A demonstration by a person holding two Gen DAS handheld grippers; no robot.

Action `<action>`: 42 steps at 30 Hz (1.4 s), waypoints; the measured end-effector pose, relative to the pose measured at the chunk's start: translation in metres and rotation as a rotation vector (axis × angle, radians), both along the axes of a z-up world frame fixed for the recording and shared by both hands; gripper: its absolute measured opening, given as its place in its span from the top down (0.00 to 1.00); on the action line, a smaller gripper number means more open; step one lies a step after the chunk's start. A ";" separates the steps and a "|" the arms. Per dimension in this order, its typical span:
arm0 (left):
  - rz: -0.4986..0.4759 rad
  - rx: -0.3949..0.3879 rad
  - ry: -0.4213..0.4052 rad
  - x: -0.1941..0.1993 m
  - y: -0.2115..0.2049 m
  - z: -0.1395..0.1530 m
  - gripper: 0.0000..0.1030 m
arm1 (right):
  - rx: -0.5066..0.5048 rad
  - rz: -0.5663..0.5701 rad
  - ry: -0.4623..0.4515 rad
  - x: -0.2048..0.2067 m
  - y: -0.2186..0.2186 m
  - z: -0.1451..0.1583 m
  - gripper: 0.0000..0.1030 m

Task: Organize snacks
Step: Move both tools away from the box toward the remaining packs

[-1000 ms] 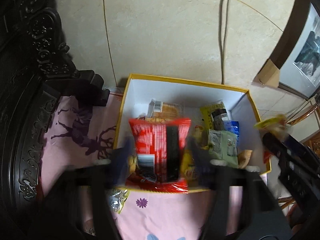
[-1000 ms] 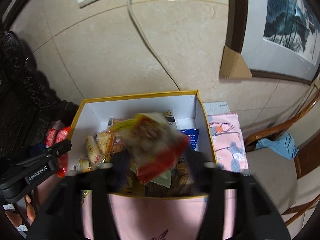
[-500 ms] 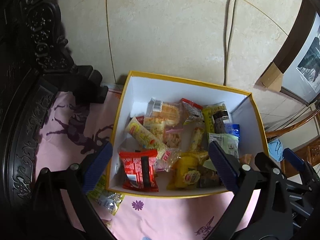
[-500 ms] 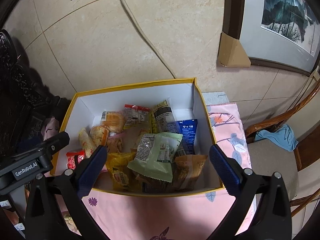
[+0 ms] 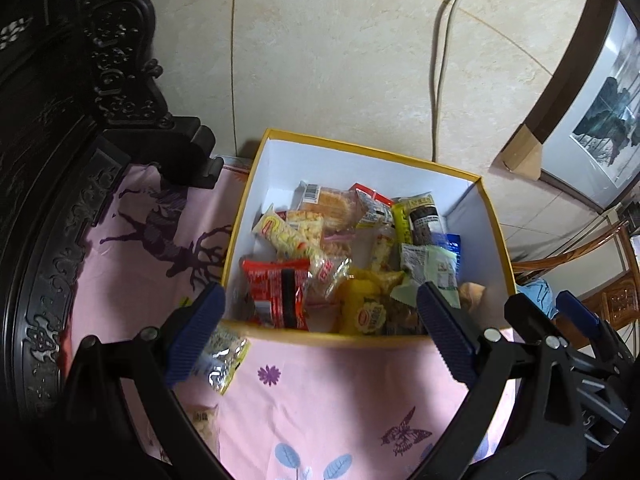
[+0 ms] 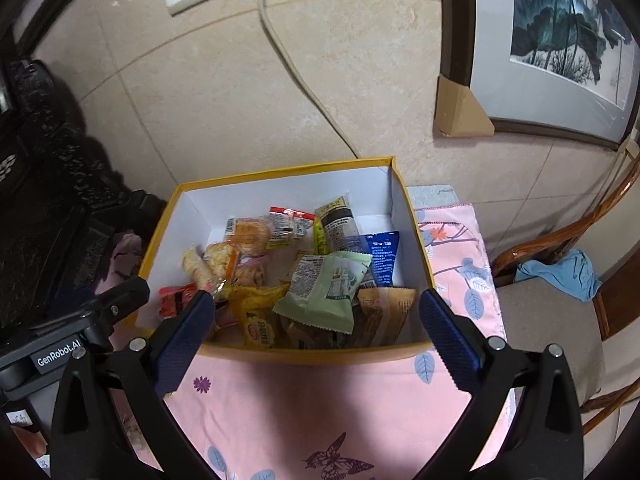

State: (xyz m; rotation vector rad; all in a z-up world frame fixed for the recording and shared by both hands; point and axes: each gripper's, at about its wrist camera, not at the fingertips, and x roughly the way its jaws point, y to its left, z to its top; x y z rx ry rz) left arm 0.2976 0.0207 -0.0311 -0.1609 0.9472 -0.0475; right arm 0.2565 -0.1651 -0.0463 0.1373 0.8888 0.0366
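Note:
A white box with a yellow rim [image 5: 360, 152] [image 6: 280, 170] stands on a pink cloth against the wall and holds several snack packets. A red packet [image 5: 276, 292] lies in its front left corner. A pale green packet [image 6: 324, 288] rests on top at the front right. My left gripper [image 5: 318, 300] hangs open above the box's near edge, with nothing between its blue pads. My right gripper [image 6: 315, 300] stands wide open over the same edge, also empty. A silver and yellow packet [image 5: 224, 356] lies on the cloth outside the box, by my left finger.
Dark carved wooden furniture [image 5: 60, 160] stands to the left. A wall socket and white cable [image 6: 280, 40] hang behind the box. A framed picture [image 6: 560, 40] leans on the wall. At the right is a wooden chair with a blue cloth [image 6: 560, 274]. Another packet [image 5: 202, 424] lies on the pink cloth [image 5: 320, 400].
My left gripper opened and let go of the red packet, which now lies in the box. My right gripper opened and dropped its yellow and red packet. Both have pulled back.

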 end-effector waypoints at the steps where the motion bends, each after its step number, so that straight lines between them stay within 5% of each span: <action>1: 0.000 0.001 -0.002 -0.004 0.000 0.001 0.05 | -0.009 -0.002 -0.012 -0.006 0.001 0.002 0.01; 20: 0.022 0.004 -0.017 -0.068 0.017 0.014 0.05 | -0.036 0.045 -0.019 -0.057 0.017 0.013 0.01; 33: 0.130 0.014 0.010 -0.095 0.069 0.009 0.05 | -0.073 0.139 0.097 -0.066 0.043 -0.033 0.01; 39: 0.211 0.050 0.062 -0.113 0.102 -0.008 0.05 | -0.054 0.266 0.096 -0.057 0.082 -0.043 0.01; 42: 0.285 0.010 0.075 -0.146 0.127 -0.011 0.05 | -0.022 0.433 0.087 -0.057 0.123 -0.051 0.01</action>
